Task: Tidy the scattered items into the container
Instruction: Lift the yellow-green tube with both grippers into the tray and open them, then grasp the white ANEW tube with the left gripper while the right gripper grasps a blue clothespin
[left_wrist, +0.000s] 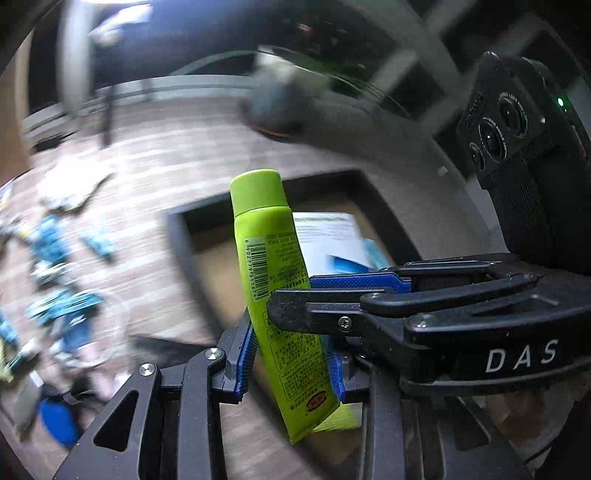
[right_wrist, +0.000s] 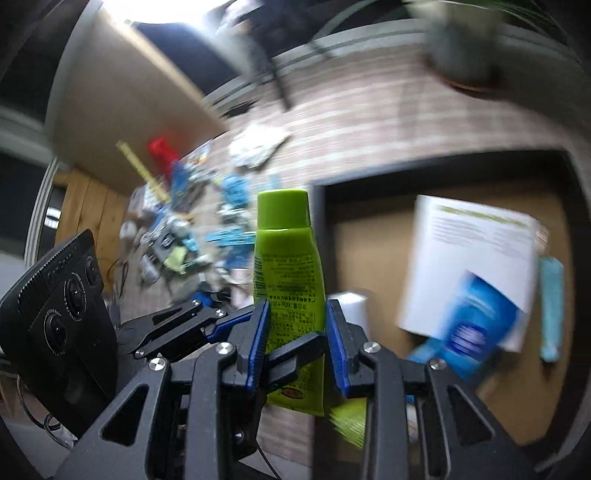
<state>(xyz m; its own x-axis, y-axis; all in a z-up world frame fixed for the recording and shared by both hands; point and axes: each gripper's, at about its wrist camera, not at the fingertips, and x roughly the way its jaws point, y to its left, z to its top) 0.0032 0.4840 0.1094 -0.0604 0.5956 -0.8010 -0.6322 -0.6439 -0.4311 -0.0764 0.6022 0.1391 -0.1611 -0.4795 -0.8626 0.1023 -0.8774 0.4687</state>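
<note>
Floor: wood-look planks in pale brown stripes (right_wrist: 369, 110), blurred in both views; we see the things lying on it.
Container: one shallow rectangular tray (right_wrist: 321, 229) with a dark rim and a flat brown base, also seen from the left wrist (left_wrist: 177, 236).
In the container: one white printed sheet (right_wrist: 472, 251), one blue-and-white packet (right_wrist: 476, 325) overlapping the sheet's lower corner, one pale blue strip (right_wrist: 552, 306) by the right wall.
Tube: one soft lime-green plastic tube (right_wrist: 288, 273) with a smooth round cap, small print and a barcode (left_wrist: 280, 291); it stands cap up above the tray's left rim.
Left claw (left_wrist: 291, 354): blue ribbed pads pressed on the tube's lower body.
Right claw (right_wrist: 297, 339): blue ribbed pads closed on the same tube, so we count two claws on one tube.
Scattered items: a loose heap of blue, white and green pieces (right_wrist: 207, 236) left of the tray, too blurred for us to count; one red object (right_wrist: 160, 149) behind it.
Pot: one grey round pot (right_wrist: 461, 48) at the far edge.
</note>
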